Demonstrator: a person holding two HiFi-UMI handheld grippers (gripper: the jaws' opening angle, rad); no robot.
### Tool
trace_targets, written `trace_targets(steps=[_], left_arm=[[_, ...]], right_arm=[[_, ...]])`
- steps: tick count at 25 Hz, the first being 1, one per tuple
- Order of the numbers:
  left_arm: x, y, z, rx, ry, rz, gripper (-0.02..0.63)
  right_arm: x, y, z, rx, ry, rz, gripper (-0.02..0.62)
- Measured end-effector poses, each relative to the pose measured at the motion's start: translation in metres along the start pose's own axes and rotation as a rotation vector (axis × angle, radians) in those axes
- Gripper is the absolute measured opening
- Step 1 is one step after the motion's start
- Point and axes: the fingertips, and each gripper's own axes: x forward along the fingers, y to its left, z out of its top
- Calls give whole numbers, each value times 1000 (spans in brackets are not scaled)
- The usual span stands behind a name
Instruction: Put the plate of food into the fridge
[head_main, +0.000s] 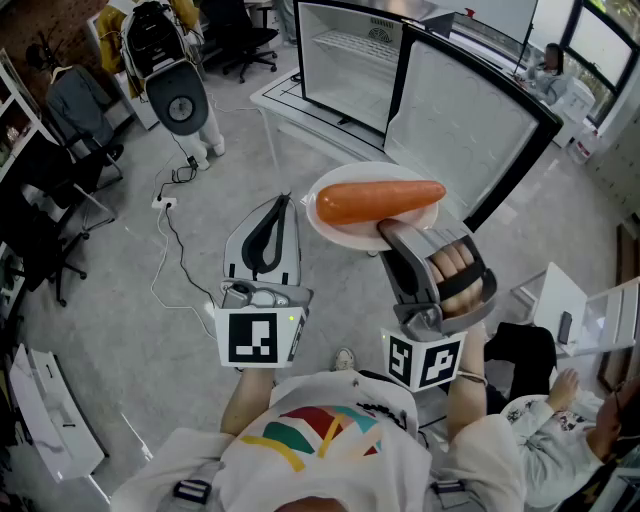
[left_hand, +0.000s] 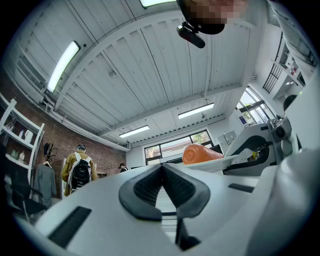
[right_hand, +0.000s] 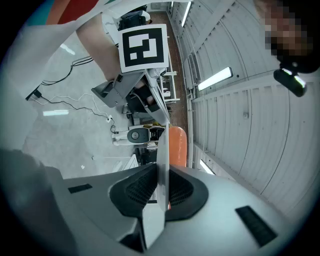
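A white plate (head_main: 335, 228) carrying a long orange carrot (head_main: 380, 200) is held in the air, level, in front of the open fridge (head_main: 345, 55). My right gripper (head_main: 392, 236) is shut on the plate's near rim; in the right gripper view the rim (right_hand: 162, 150) stands pinched between the pads, the carrot (right_hand: 178, 145) behind it. My left gripper (head_main: 264, 238) hovers just left of the plate, shut with nothing in it. In the left gripper view its tips (left_hand: 161, 168) touch, and the carrot (left_hand: 199, 153) and plate (left_hand: 235, 160) show to the right.
The fridge sits on a white table (head_main: 272, 97), its door (head_main: 460, 125) swung open to the right. A cable (head_main: 172, 240) trails on the floor at left, near office chairs (head_main: 60, 190) and a standing machine (head_main: 180, 100). A seated person (head_main: 560, 430) is at lower right.
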Motion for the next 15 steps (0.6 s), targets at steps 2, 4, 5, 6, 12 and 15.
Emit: trace_targets(steps=[2,4,5,6,12,15], left_arm=[[3,1,-1,0,-4,-1,5],[5,2,-1,-2,-7,1,5],[6,2,-1,-1,-6,2,5],[6,2,-2,0,-6,2,5],[12,4,-4,-7,11,10,5],[24,3,-11,-4,17,12,5]], right_arm=[[4,0,-2,-1,2,-5,37],[6,-1,-3,2,2,-8,37],[7,-1,-3,6,0,-8,37],[7,-1,-3,13,-4,-8,37],[12,-5,-6,23,-19,-13,37],[22,-2,-16,29,-22,-2,37]])
